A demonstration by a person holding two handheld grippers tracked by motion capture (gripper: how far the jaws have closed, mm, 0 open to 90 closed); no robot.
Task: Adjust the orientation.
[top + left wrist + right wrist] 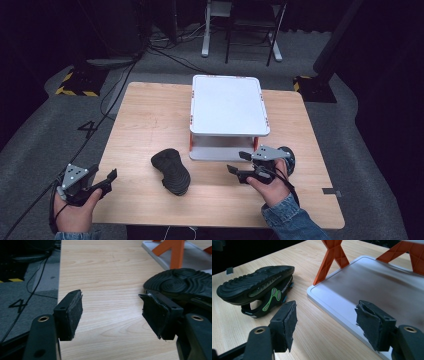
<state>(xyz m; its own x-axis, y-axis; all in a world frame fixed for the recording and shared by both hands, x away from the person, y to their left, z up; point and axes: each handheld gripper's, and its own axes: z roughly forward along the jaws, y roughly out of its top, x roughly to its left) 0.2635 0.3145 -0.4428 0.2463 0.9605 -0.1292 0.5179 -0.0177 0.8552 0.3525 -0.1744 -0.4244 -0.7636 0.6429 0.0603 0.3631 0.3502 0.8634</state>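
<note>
A black sandal with green markings lies sole up on the wooden table, front of centre. My left gripper hangs open at the table's front left corner, its jaws pointing toward the sandal, a hand's width short of it. In the left gripper view the left gripper has bare table between its pads, and the sandal's sole lies just past the right pad. My right gripper is open to the right of the sandal. In the right gripper view the right gripper holds nothing, with the sandal ahead on the left.
A white two-tier rack on orange legs stands at the table's middle back; its lower shelf lies just ahead of the right gripper. Cables and stand legs are on the grey floor beyond.
</note>
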